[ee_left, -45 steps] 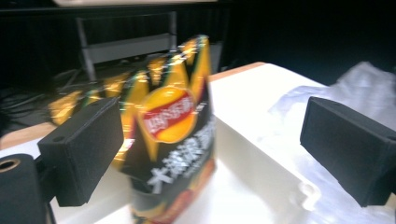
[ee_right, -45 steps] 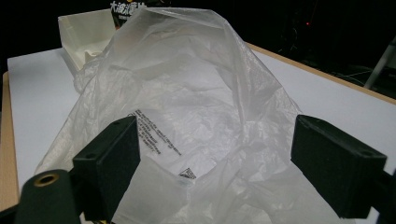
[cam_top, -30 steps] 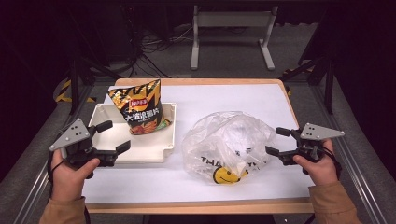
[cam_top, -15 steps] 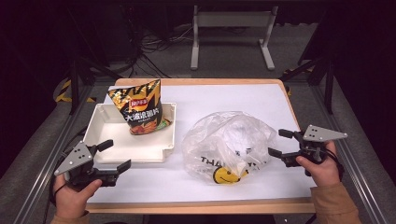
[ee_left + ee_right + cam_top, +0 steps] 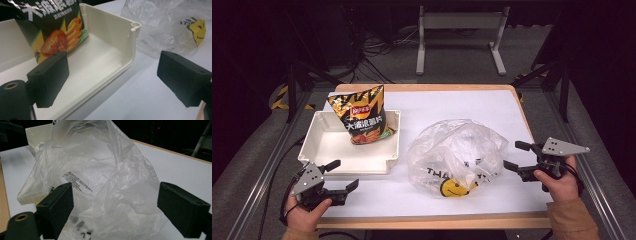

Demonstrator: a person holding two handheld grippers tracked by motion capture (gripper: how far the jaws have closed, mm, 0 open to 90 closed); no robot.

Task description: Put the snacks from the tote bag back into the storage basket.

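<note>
A crumpled clear plastic bag (image 5: 457,155) with a yellow smiley print is seen lying on the white table (image 5: 462,105), just right of a cream tray (image 5: 324,145) in which a chip packet (image 5: 361,115) leans. The bag is judged light, limp and slippery; a raised fold near its top edge is best pinched. The right tool (image 5: 518,156) is held wide open just beside it, and the left tool (image 5: 343,174) is held wide open near the tray's front corner.

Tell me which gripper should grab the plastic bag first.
Right. The right gripper is open, facing the plastic bag close by. The left gripper sits by the tray's near corner, farther off.
</note>
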